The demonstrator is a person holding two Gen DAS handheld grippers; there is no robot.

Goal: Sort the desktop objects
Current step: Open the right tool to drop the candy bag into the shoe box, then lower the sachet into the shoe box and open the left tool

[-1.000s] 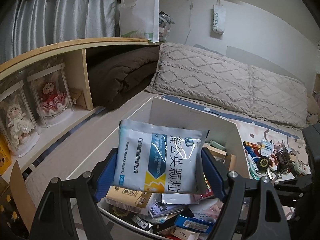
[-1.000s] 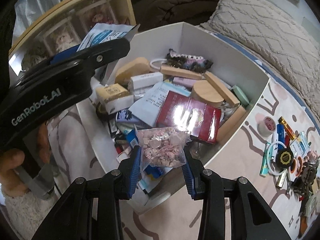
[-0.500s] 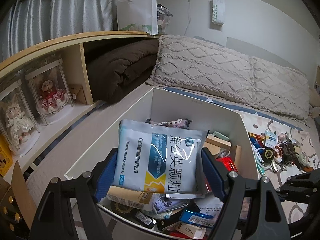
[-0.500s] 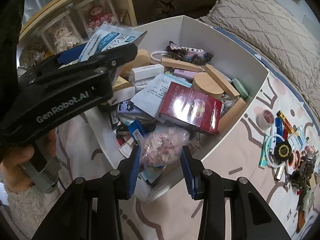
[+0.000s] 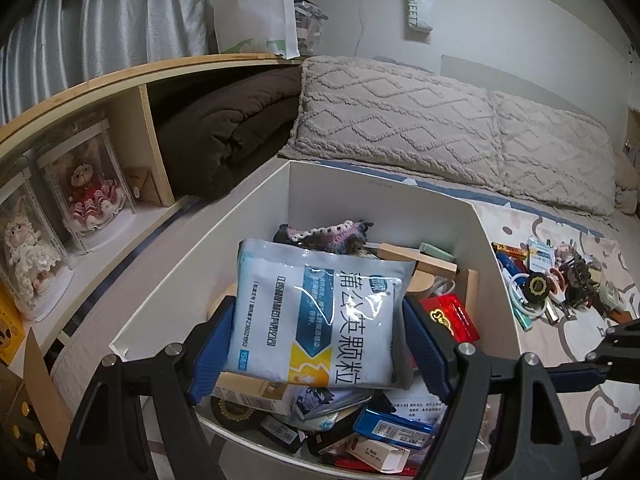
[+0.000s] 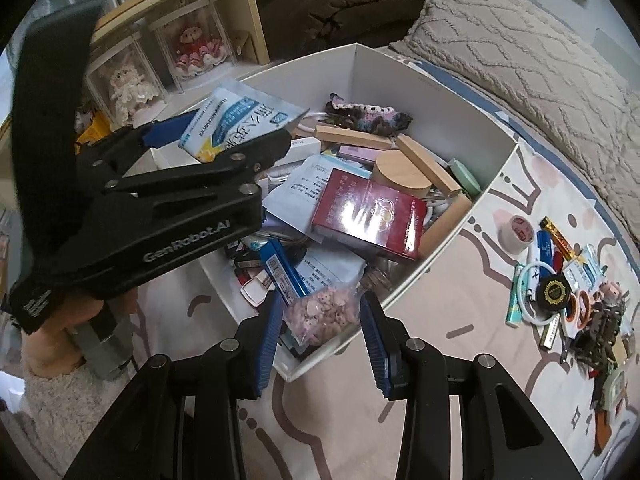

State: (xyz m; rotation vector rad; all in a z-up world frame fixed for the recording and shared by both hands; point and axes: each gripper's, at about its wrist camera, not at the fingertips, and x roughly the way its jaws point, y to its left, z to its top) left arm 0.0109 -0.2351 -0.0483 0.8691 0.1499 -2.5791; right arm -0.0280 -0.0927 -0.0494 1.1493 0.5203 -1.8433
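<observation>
Centre-bottom of the left wrist view, your left gripper (image 5: 316, 344) clamps the white-and-blue sachet (image 5: 320, 312) by its side edges, over the white box (image 5: 400, 204). Sachet's long axis runs bottom-to-top of frame, tilted slightly left, printed face toward cam. Box already packed w/ stuff; a pile of small items (image 5: 556, 284) sits at mid-right on the mat, so I'd say sorting is partway.

Bottom-centre of the right wrist view, your right gripper (image 6: 320, 344) pinches a clear bag of pink bits (image 6: 324, 312) above the box's near corner. Bag looks lumpy, no clear axis.
</observation>
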